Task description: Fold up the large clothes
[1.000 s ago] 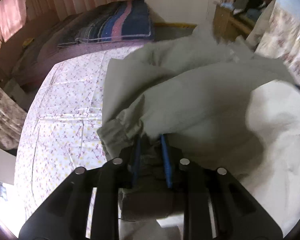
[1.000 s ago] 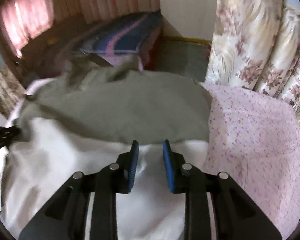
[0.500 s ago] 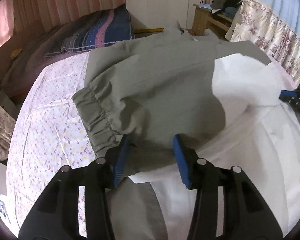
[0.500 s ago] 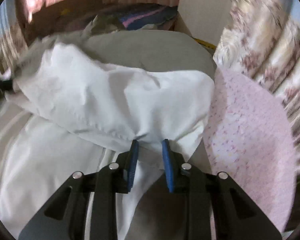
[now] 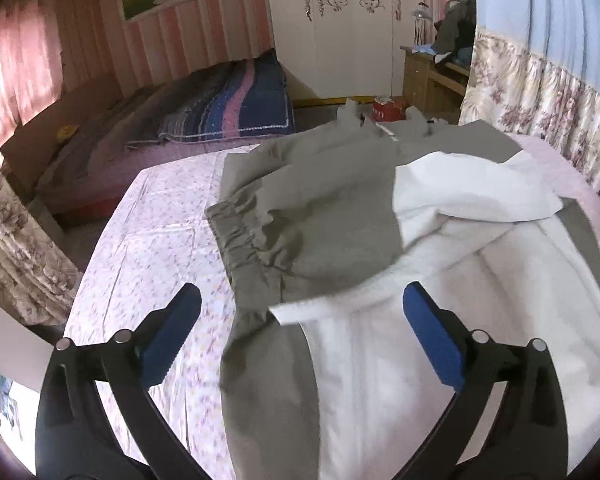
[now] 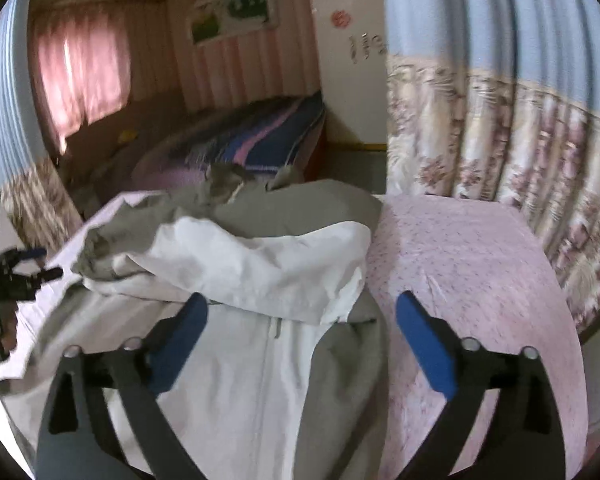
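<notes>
Both tongs — left [image 5: 300,328], right [image 6: 300,334] — now gape wide, having let go of the jacket [image 5: 324,216] folded on the bed [image 5: 160,216]

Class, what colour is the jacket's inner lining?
White lining, inside a grey-green jacket; clearest in the left wrist view.

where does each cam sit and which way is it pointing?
Left wrist: on the left hand-held gripper, open, facing along the bed over the jacket toward the wardrobe.
Right wrist: on the right hand-held gripper, open, above the jacket's right side, facing the floral curtain.
Shared: jacket, bed, striped blanket, picture.
</notes>
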A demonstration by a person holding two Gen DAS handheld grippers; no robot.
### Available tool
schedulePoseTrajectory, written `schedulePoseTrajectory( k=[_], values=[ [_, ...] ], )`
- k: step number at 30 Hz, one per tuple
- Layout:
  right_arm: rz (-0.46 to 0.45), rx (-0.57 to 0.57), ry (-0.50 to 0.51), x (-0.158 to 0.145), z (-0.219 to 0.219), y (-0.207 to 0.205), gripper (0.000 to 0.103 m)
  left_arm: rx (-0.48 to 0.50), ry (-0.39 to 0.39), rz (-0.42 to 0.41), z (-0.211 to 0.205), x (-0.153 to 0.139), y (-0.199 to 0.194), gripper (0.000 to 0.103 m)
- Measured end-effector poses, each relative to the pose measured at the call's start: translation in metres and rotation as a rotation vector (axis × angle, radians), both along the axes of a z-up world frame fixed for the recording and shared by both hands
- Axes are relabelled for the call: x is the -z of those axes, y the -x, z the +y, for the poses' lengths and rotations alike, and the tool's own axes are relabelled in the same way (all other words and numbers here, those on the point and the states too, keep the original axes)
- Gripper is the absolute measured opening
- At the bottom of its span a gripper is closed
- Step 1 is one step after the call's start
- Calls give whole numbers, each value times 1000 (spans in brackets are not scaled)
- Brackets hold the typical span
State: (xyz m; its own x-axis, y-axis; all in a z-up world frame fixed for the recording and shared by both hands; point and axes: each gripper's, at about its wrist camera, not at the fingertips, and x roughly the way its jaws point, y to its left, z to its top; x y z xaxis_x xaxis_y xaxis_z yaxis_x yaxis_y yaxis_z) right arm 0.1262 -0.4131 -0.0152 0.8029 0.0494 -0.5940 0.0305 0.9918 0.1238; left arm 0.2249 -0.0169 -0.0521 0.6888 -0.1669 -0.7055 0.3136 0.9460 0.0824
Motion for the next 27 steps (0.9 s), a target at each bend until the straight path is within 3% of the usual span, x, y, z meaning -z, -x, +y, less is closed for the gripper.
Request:
schedulePoseTrajectory(
  k=[7, 10, 14, 18, 19, 23, 27],
  values=[
    [-5, 128, 38, -7, 1, 62, 99, -11, 36, -42, 13, -25, 56, 100],
    [-15, 165, 10, -5, -3, 82, 99, -13, 12, -62, 16, -23, 76, 100],
    [-28, 217, 66, -1, 3, 111, 99, -13, -12, -69, 23, -14, 100, 100],
    [6, 241, 14, 7, 5, 127, 99, -30, 20, -37, 38, -2, 118, 100],
    [14, 264, 30, 10, 6, 131, 99, -36, 34, -33, 43, 0, 122, 100],
    [25, 396, 306, 17, 23, 150, 99, -66, 90, -21, 61, 5, 139, 100],
    [64, 404, 317, 26, 22, 160, 99, -114, 96, 12, 71, 19, 151, 100]
  ],
)
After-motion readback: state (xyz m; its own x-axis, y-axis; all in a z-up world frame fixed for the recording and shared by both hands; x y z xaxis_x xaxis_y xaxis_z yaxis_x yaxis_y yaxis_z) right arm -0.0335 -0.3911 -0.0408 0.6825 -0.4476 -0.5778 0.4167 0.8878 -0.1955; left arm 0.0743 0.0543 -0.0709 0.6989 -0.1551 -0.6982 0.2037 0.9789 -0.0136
